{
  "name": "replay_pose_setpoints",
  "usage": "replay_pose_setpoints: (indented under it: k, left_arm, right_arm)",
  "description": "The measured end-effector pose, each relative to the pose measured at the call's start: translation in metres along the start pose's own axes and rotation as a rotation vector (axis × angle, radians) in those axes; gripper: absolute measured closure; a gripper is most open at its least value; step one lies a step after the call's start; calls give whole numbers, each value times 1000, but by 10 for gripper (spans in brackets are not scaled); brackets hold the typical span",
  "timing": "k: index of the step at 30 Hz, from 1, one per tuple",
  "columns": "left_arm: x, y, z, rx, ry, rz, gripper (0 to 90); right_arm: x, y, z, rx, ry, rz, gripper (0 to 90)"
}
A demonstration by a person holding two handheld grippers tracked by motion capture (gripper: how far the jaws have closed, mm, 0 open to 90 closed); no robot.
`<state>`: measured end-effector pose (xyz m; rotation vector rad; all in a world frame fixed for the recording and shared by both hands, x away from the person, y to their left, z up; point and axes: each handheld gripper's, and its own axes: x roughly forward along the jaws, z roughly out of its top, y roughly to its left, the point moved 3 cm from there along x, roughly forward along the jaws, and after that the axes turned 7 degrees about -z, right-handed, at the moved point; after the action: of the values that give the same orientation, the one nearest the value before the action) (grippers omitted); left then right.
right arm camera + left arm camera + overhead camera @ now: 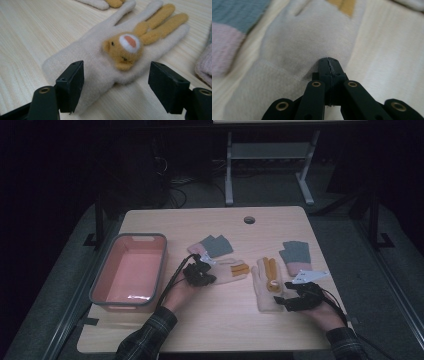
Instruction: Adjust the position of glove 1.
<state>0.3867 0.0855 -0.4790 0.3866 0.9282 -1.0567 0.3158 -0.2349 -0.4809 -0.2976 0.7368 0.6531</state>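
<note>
We hold the left gripper (200, 272) on the left cream glove (227, 271) at mid-desk (210, 330), beside the pink bin (130, 270); its jaws are fully closed, tips pressed against the fabric; whether fabric is pinched we cannot tell. The right gripper (116, 85) has its jaws wide apart, straddling the cuff of the right cream glove (105, 57), holding nothing.
</note>
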Motion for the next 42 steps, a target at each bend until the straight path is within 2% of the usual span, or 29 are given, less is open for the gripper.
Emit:
replay_pose_setpoints:
  k: [7, 12, 14, 18, 21, 22, 25, 26, 27, 29, 30, 31, 35, 38, 42]
  left_arm:
    - [2, -21, -1, 18, 15, -52, 897]
    - [5, -29, 1, 20, 8, -81, 897]
    - [4, -28, 1, 27, 11, -85, 897]
    - [-4, -24, 3, 15, -20, -73, 897]
    - [-18, -16, 5, 7, -53, -48, 897]
    - [-23, -11, 4, 1, -68, -25, 897]
    - [-31, 2, 2, -29, -92, 24, 897]
    - [-32, 6, 0, -44, -96, 27, 897]
    - [-31, 8, -2, -64, -98, 19, 897]
    - [-28, 9, -6, -71, -88, 13, 897]
    - [-27, 8, -8, -69, -78, 5, 897]
    - [-24, 7, -11, -53, -46, 1, 897]
    - [-19, 3, -13, -40, -20, -3, 897]
    - [-18, -1, -14, -38, -15, -11, 897]
    - [-19, -10, -21, -43, -30, -44, 898]
  right_arm:
    - [0, 1, 0, 1, -3, 0, 285]
    - [0, 1, 0, 1, 2, 0, 285]
    - [0, 1, 0, 2, -2, 0, 285]
    - [0, 0, 1, -10, -2, -1, 285]
    - [0, 0, 1, 0, -1, 1, 285]
    - [0, 0, 1, 1, -1, 1, 285]
    - [0, 0, 1, 1, -2, 0, 285]
    - [0, 0, 0, 1, -1, 0, 285]
    - [0, 0, 0, 0, 1, -2, 285]
    - [-1, 0, 0, 2, 1, -2, 285]
    - [-1, -1, 0, 1, -3, -5, 285]
    - [0, -1, 0, 0, -1, -6, 285]
    - [0, -2, 0, 2, 2, -5, 285]
    - [0, -2, 0, 3, 1, -6, 285]
    - [-1, -2, 0, 2, 0, -7, 285]
